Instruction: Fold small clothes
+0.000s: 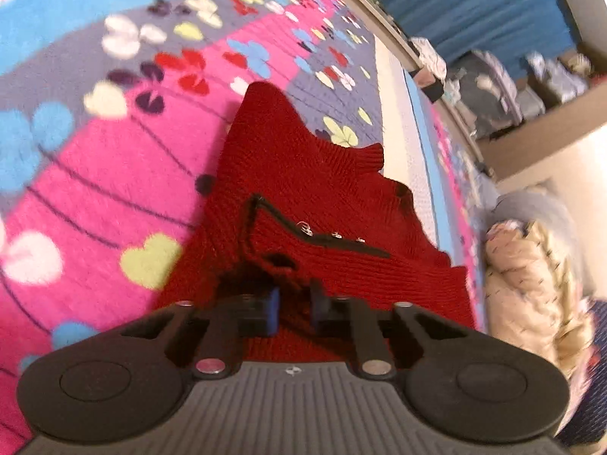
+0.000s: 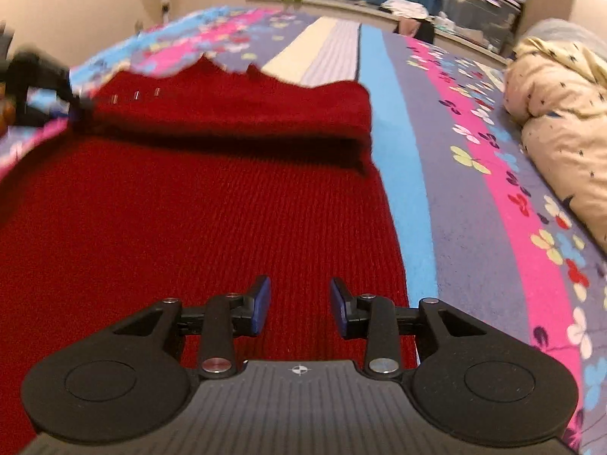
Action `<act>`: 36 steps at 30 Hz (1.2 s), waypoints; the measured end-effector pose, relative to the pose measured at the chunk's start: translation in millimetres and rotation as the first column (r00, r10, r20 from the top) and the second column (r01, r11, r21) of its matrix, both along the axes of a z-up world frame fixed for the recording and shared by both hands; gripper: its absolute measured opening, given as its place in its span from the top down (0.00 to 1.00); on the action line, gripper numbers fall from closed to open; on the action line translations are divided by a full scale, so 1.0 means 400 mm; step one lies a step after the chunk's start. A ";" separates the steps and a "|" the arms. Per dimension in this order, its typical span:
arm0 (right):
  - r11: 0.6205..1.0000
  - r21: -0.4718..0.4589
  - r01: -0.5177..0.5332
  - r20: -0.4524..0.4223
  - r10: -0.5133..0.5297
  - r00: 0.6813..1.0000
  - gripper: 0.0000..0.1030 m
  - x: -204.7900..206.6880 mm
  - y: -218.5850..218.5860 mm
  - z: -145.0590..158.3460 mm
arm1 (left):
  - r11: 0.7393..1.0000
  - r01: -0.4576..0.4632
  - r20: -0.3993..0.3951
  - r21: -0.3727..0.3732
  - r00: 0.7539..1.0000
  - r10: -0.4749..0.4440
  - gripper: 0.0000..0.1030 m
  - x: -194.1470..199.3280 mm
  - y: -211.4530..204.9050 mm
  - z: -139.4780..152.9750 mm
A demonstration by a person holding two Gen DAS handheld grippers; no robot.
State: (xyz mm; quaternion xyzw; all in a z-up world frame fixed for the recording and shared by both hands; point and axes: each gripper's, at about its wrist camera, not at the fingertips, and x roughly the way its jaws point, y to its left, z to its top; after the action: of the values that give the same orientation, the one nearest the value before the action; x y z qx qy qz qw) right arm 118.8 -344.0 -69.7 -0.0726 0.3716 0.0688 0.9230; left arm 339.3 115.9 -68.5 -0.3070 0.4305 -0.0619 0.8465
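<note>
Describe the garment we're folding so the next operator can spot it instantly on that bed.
Start from the flowered bedspread. On it lies the red knit sweater, its far part folded back over itself. It is the only solid-coloured item, unlike the cream patterned bundle to its right.

Flowered bed cover (image 2: pixel 474 174); red knit garment (image 2: pixel 197 208) spread on it; cream quilt (image 2: pixel 561 121) beside.
</note>
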 end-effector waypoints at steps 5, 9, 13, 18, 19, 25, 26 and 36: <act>0.999 -0.039 -0.022 -0.043 0.020 0.999 0.65 0.005 0.015 -0.021 | 0.975 0.066 0.192 0.211 0.976 -0.107 0.89 -0.042 -0.050 0.154; 0.998 -0.050 -0.037 -0.053 0.034 0.998 0.65 0.014 0.024 -0.026 | 0.951 0.001 0.397 0.310 0.908 -0.130 0.88 -0.066 -0.046 0.178; 0.996 -0.073 -0.043 -0.073 0.037 0.997 0.65 0.012 0.027 -0.036 | 0.951 -0.062 0.096 0.303 0.995 0.034 0.78 -0.004 0.024 0.047; 0.998 -0.064 -0.021 -0.081 0.016 0.997 0.63 0.015 0.014 -0.036 | 0.937 -0.085 0.249 0.338 0.969 -0.001 0.78 -0.037 0.013 0.084; 0.998 -0.067 -0.021 -0.081 0.015 0.997 0.63 0.015 0.015 -0.036 | 0.942 -0.053 0.246 0.333 0.969 -0.032 0.77 -0.035 0.002 0.071; 0.996 -0.089 -0.004 -0.081 -0.003 0.997 0.59 0.010 0.014 -0.039 | 0.863 0.057 0.073 0.501 0.991 -0.108 0.51 -0.020 -0.057 -0.024; 0.996 -0.091 0.002 -0.080 -0.010 0.997 0.59 0.009 0.010 -0.038 | 0.861 0.056 0.093 0.505 0.989 -0.119 0.51 -0.033 -0.062 -0.005; 0.997 -0.023 0.075 0.030 -0.074 0.997 0.58 -0.052 -0.033 0.029 | 0.799 0.085 0.169 0.595 0.959 -0.228 0.46 -0.274 -0.078 0.093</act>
State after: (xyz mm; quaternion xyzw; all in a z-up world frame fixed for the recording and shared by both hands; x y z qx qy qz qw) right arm 98.1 -357.2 -57.9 -0.0709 0.3612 0.0286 0.9293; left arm 229.8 84.6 -31.4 0.0129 0.3507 -0.0327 0.9358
